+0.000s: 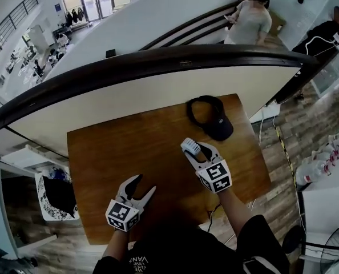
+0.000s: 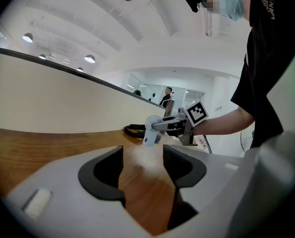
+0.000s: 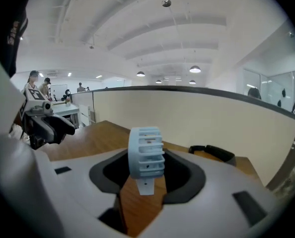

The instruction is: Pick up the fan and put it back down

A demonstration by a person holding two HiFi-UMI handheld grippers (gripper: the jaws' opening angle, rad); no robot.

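Fan: small, white, with a slatted round head. It is held off the desk over its middle, and its short stem hangs below the head.
Right claw: clamped on the two sides of the fan's head, with the jaws standing fairly wide around it.
Left claw: jaws apart with nothing between them, near the desk's front edge and well apart from the fan.
Cap: dark, lying on the desk beyond the fan, near the far right corner.
Slip risk: the grip is on a rounded, ribbed head, so the fan could likely swivel or slide out if the claw tilts or eases.
Landing risk: the stem looks narrow, so if the fan is set down off-vertical or let go early, it would probably topple.
Clutter risk: drifting towards the cap could leave the fan resting on its brim.
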